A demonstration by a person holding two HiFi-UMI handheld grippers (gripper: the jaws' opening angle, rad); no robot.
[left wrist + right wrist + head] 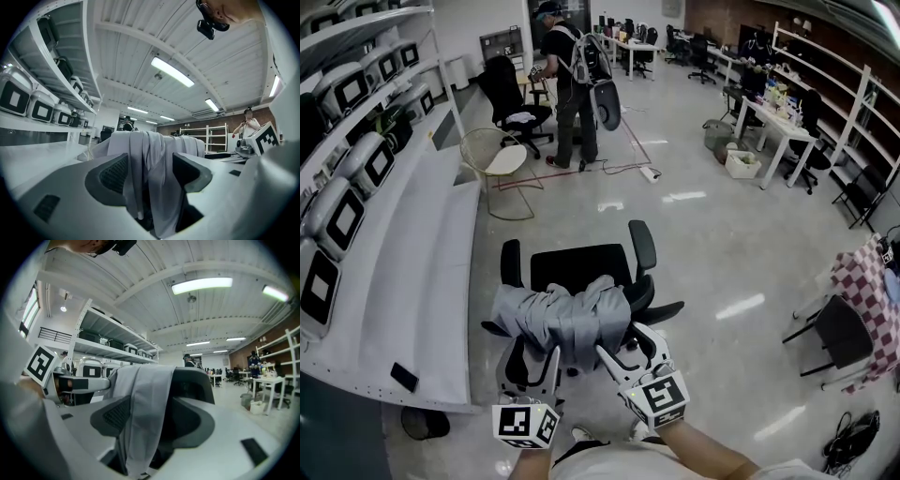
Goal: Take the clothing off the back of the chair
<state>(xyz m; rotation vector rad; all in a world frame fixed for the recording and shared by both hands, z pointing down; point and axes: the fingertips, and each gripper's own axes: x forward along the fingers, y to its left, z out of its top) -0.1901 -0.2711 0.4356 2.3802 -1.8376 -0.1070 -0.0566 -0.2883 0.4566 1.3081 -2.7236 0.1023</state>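
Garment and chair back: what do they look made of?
Garment: thin cloth, grey and matte. It hangs in soft folds and bunches up, so it looks light and limp. Woven or knit, and which fibre, can't be told. Chair back: black and smooth with a dull sheen along its top edge, probably moulded plastic or taut upholstery. The look leaves that open.
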